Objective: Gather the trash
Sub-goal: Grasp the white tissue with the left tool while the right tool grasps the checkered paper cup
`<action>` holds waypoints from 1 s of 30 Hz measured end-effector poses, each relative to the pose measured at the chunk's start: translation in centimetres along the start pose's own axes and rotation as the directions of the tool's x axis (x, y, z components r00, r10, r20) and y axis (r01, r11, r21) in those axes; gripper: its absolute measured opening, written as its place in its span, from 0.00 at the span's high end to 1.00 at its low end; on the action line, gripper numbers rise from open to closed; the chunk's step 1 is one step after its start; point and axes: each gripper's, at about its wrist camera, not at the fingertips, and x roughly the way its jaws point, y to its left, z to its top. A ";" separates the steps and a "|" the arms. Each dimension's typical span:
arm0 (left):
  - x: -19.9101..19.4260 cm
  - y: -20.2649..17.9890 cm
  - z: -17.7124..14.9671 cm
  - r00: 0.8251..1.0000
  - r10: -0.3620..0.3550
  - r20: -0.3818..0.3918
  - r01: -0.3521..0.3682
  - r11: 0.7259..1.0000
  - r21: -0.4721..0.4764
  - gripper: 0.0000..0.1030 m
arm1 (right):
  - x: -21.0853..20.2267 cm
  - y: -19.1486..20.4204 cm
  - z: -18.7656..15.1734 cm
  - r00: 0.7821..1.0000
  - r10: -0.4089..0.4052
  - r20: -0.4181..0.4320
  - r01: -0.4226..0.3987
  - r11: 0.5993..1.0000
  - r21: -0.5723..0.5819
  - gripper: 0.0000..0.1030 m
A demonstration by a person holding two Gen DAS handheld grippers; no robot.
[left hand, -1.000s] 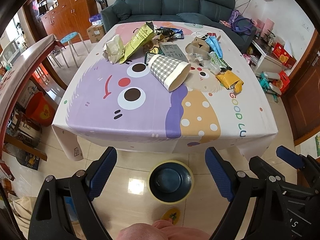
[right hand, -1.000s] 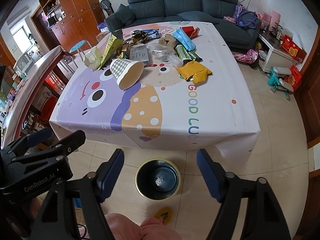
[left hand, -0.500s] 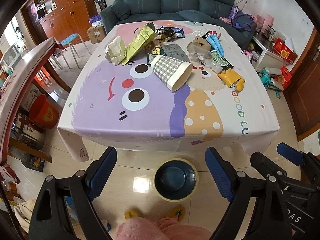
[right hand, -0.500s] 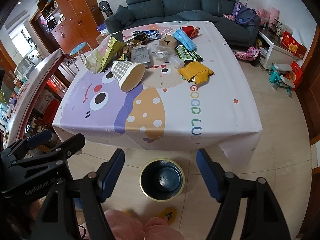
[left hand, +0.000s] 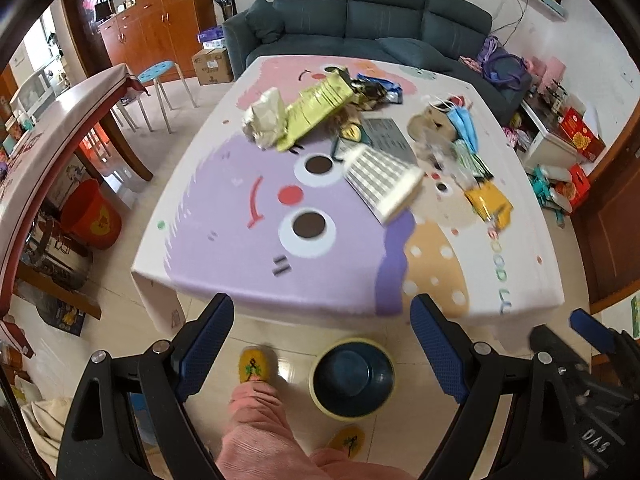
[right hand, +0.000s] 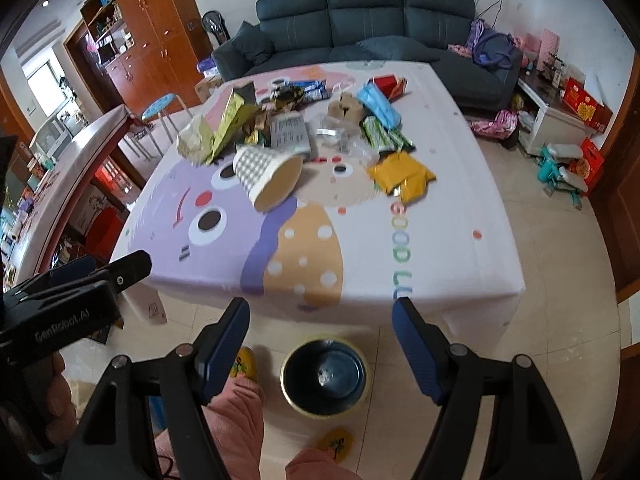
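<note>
1. Between table edge and floor, the left gripper (left hand: 322, 330) is hanging with its blue pads spread wide and nothing between them.
2. Just right of it, the right gripper (right hand: 320, 332) is hovering the same way, its fingers wide apart and gripping nothing; its black frame is showing at the right edge of the left view.
3. Below both tools, a dark bin (right hand: 324, 376) with a yellow rim is standing upright on the tiled floor, close to the table's near edge.
4. Beside the bin, the person's pink-trousered legs (left hand: 260, 428) and yellow slippers (left hand: 255, 366) are showing, one slipper left of the bin, the other in front of it.
5. Beyond the grippers, the table (right hand: 460, 240) is wearing a cartoon-face cloth, and the near half of it is lying bare.
6. Across the far half, the trash is lying in a loose heap, well apart from both grippers.
7. Nearest in that heap, a checked paper cup (right hand: 268, 178) is lying on its side, mouth toward the camera.
8. Right of the cup, a yellow wrapper (right hand: 402, 174) is lying crumpled near the printed letters.
9. Behind the wrapper, green packets (right hand: 380, 138) and a blue packet (right hand: 378, 104) are lying close together.
10. Left of the cup, a lime-green bag (right hand: 234, 124) is leaning against a crumpled pale paper wad (right hand: 194, 142).
11. Past the table, a dark sofa (right hand: 360, 20) is standing against the wall.
</note>
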 end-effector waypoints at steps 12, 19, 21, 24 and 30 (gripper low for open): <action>5.2 7.7 10.5 0.999 -0.042 -0.015 0.042 0.999 -0.006 0.14 | 4.4 4.3 7.8 1.000 -0.011 0.017 0.010 0.999 0.038 0.28; 11.3 11.6 17.8 0.995 -0.056 -0.077 0.059 0.998 0.026 0.14 | 11.7 6.5 12.7 0.998 -0.026 -0.056 0.024 0.999 -0.047 0.28; 13.4 12.2 19.8 0.993 -0.058 -0.104 0.063 0.997 0.048 0.14 | 14.3 6.1 13.4 0.992 -0.045 -0.119 0.041 0.998 -0.038 0.28; 15.9 12.5 21.9 0.990 -0.057 -0.132 0.068 0.994 0.080 0.14 | 17.0 4.7 13.7 0.981 -0.027 -0.193 0.043 0.996 0.077 0.28; 21.3 12.3 25.3 0.970 -0.086 -0.227 0.114 0.987 0.112 0.14 | 19.2 3.6 12.5 0.972 0.014 -0.236 0.044 0.969 0.241 0.28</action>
